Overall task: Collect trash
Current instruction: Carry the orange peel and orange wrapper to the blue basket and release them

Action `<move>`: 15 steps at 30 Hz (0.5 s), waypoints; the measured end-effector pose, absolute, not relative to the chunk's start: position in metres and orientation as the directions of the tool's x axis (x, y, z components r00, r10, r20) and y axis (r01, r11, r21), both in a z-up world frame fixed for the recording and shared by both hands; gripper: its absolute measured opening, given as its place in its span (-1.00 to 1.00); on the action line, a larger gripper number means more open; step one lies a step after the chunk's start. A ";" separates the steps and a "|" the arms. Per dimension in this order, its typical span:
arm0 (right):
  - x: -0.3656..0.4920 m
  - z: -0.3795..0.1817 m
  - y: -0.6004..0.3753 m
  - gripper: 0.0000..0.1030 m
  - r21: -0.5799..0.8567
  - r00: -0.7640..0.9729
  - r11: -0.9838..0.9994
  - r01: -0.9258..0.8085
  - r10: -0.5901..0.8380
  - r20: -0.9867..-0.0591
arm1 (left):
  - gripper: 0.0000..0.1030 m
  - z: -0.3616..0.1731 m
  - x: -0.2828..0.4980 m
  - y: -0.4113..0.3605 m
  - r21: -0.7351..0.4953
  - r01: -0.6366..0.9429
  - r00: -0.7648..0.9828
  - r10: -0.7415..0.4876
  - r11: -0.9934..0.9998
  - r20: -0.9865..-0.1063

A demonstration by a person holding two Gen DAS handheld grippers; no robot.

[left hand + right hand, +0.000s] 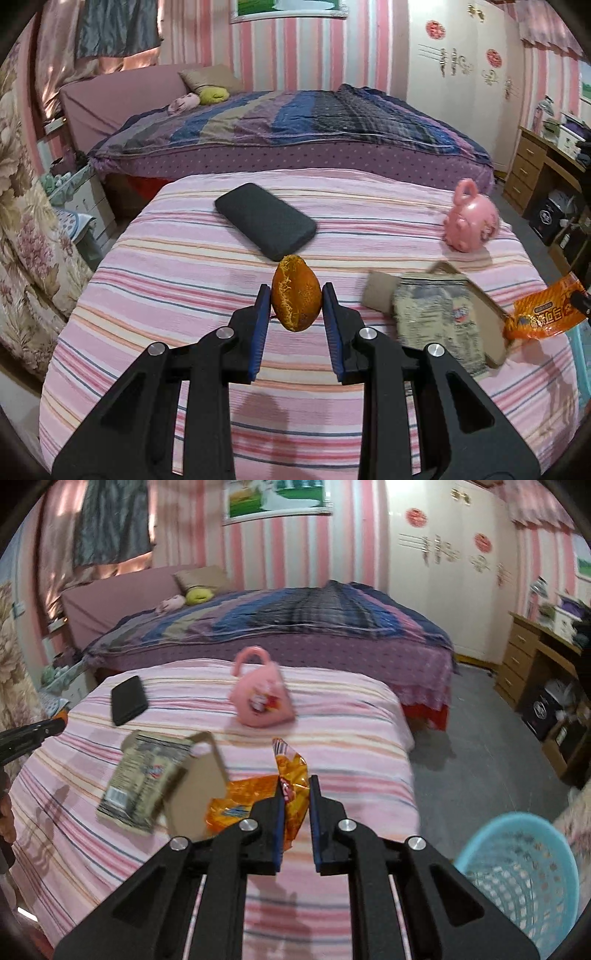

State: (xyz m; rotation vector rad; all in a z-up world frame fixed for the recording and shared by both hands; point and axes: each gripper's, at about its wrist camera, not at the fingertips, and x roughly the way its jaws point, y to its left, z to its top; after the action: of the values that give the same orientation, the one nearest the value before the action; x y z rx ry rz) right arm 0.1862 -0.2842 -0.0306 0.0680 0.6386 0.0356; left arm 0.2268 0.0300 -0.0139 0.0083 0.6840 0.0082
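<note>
Pink striped bedcover (pixel 184 295) spread wide across both views, bearing everything else. Behind it, a bed with a purple and blue quilt (pixel 295 118), white wardrobe (pixel 454 81) with red round stickers, their characters too blurred to read. Blue plastic basket (pixel 524 878) on the floor at lower right, seen only from the right wrist view. Torn cardboard carton (pixel 439 317) lying flat on the cover, flaps open, dense print and a blue and red logo on its face, none of it legible; barcode (pixel 117 796) at one end visible only from the right wrist view. Pink toy handbag (pixel 260 694) on its side, cartoon picture on its front shown in the right view, only its plain back in the left. Black phone-like slab (pixel 265 225) face down toward the far edge. Orange snack wrapper (pixel 291 794) pinched between the clenched fingers of the right gripper (pixel 295 786), lifted off the cover, with white Chinese characters glimpsed in the left view, not readable. Orange peel (pixel 295 295) clamped upright between the blue pads of the left gripper (pixel 295 299), ragged inner edge turned left, held above the cover just short of the slab.
</note>
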 end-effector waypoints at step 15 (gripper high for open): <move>0.133 -0.018 -0.367 -0.78 0.081 0.850 0.995 0.065 -0.012 -0.526 | -0.48 -0.016 0.199 -0.057 0.008 0.129 0.771 -0.095 0.992 -0.630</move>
State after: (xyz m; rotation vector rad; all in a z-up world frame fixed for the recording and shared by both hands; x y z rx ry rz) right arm 0.1325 -0.3665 -0.0179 0.0973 0.5533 -0.0408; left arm 0.1991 -0.0565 -0.0162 0.0521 0.6801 -0.1218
